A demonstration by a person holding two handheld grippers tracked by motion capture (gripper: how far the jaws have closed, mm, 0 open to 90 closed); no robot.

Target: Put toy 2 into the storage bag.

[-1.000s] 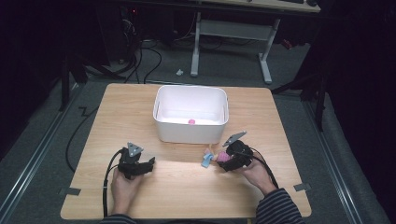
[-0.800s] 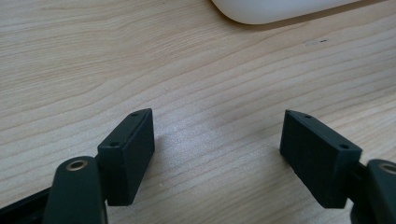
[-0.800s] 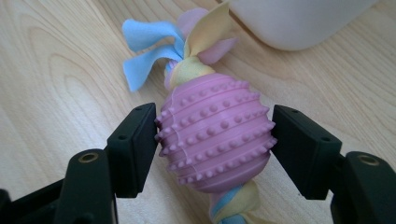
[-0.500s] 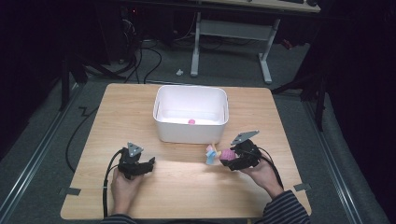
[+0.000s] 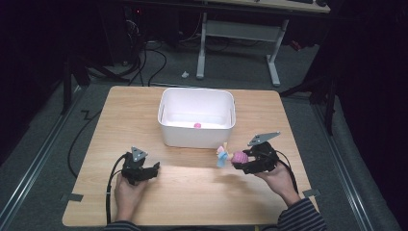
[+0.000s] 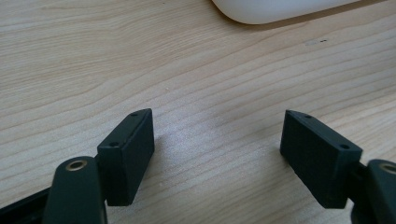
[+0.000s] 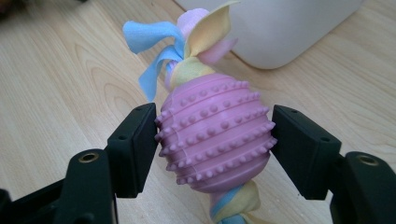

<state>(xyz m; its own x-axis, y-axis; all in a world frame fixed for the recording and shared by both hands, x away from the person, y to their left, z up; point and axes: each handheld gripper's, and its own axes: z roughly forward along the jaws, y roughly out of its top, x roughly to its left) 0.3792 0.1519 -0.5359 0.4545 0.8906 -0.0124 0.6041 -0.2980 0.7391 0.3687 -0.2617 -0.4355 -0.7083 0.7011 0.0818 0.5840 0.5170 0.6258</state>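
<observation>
A pink studded rubber ball toy [image 7: 215, 135] with blue, yellow and pink fabric strips [image 7: 154, 44] knotted through it sits squeezed between both pads of my right gripper [image 7: 214, 135]. In the high view my right gripper [image 5: 240, 161] holds the toy [image 5: 236, 157] above the table, just right of the front corner of a white tub [image 5: 197, 137]. A small pink thing [image 5: 197, 125] lies inside the tub. My left gripper [image 5: 153, 169] rests low over the table at the front left, open, with bare wood between its jaws [image 6: 217, 140].
The wooden table [image 5: 192, 202] ends close to the person's arms at the front. Beyond its far edge stand desk legs [image 5: 274, 67] and loose cables [image 5: 144, 57] on a dark floor. The tub's rounded corner [image 6: 271, 11] lies ahead of my left gripper.
My right gripper has lifted the ball toy off the table and carried it slightly right and up. The left gripper has stayed where it was.
</observation>
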